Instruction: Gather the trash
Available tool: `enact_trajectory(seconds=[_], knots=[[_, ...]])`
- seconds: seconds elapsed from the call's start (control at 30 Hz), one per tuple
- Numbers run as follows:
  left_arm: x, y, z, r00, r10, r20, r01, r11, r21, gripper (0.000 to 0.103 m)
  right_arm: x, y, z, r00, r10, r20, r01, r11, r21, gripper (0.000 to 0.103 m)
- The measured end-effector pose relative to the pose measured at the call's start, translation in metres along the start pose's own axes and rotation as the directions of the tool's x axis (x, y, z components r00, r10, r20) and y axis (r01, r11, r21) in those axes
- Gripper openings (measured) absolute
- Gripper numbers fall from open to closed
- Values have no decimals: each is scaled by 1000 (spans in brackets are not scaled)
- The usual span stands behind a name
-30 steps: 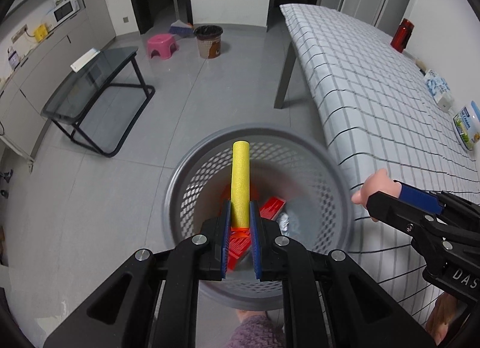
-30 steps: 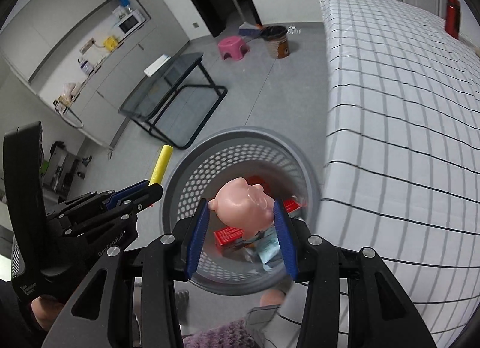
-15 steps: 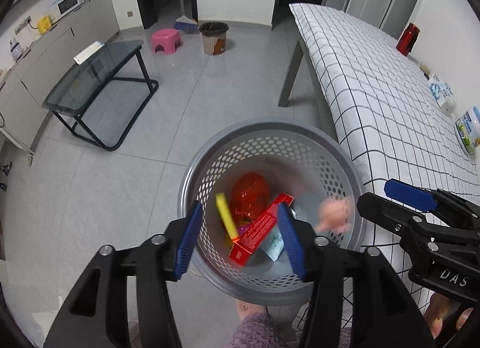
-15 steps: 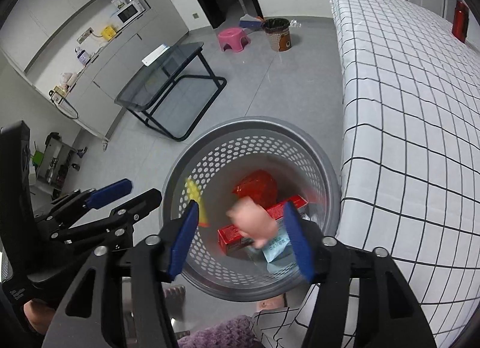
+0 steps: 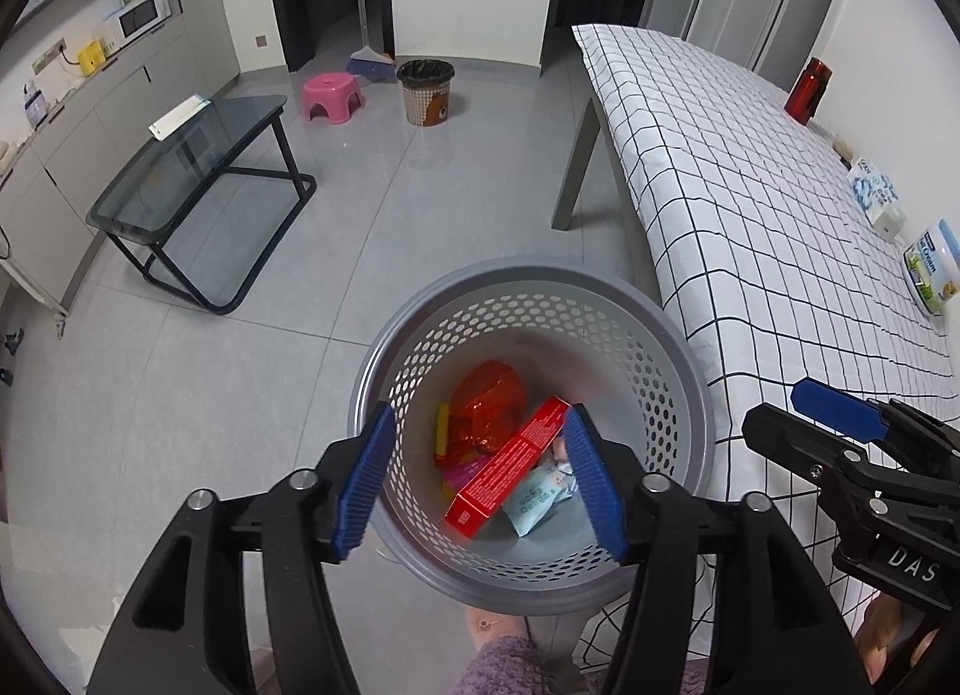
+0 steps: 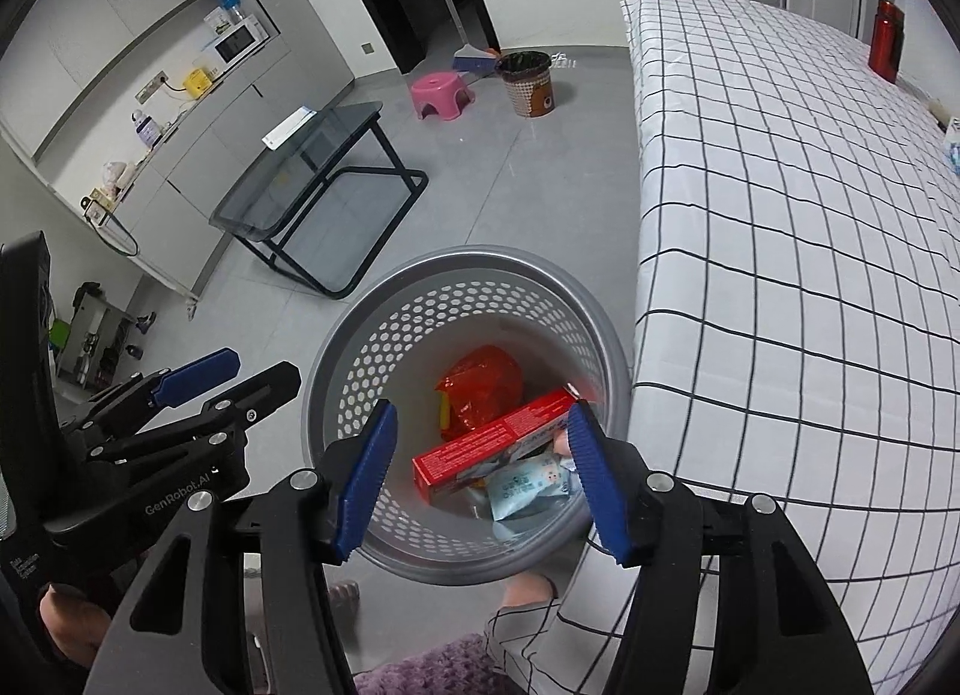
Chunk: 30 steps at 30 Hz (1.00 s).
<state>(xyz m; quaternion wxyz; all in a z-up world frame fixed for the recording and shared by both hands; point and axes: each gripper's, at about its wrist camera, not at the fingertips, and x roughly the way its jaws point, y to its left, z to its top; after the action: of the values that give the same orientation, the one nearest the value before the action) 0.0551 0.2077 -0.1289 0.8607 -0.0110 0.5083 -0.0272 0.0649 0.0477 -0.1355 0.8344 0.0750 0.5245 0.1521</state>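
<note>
A grey perforated waste basket (image 5: pixel 384 362) (image 6: pixel 336 359) stands on the floor beside the table. Inside lie a red box (image 5: pixel 510 470) (image 6: pixel 492 443), a red foil bag (image 5: pixel 489 401) (image 6: pixel 480 383), a yellow foam stick (image 5: pixel 442 428), a light blue packet (image 5: pixel 537 500) (image 6: pixel 528 482) and a bit of the pink pig toy (image 5: pixel 561 449). My left gripper (image 5: pixel 480 479) is open and empty above the basket. My right gripper (image 6: pixel 483 473) is open and empty above it too, and shows in the left wrist view (image 5: pixel 798 413).
A table with a checked cloth (image 5: pixel 750 185) (image 6: pixel 780 185) runs along the right, with a red bottle (image 5: pixel 807 89), tissues (image 5: pixel 873 194) and a tub (image 5: pixel 933 266). A glass side table (image 5: pixel 192 173), a pink stool (image 5: pixel 333 95) and a second bin (image 5: pixel 426 92) stand farther off.
My left gripper opened and dropped the yellow foam stick into the basket. My right gripper opened and dropped the pink pig toy in. Both items now lie inside.
</note>
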Motion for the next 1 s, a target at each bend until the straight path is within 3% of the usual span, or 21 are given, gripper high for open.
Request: enact_trajectory(seconds=[0.8,1.0], knots=[[-13,1,-1,998,64,21,-63,998,-22,92,-14,-5,-6,1000,-19,17,19,1000,24,59],[-15,0,1,997,72,24,-71,997,-29,93,-17,-8,-6,999,-34,18,33,999,27,59]])
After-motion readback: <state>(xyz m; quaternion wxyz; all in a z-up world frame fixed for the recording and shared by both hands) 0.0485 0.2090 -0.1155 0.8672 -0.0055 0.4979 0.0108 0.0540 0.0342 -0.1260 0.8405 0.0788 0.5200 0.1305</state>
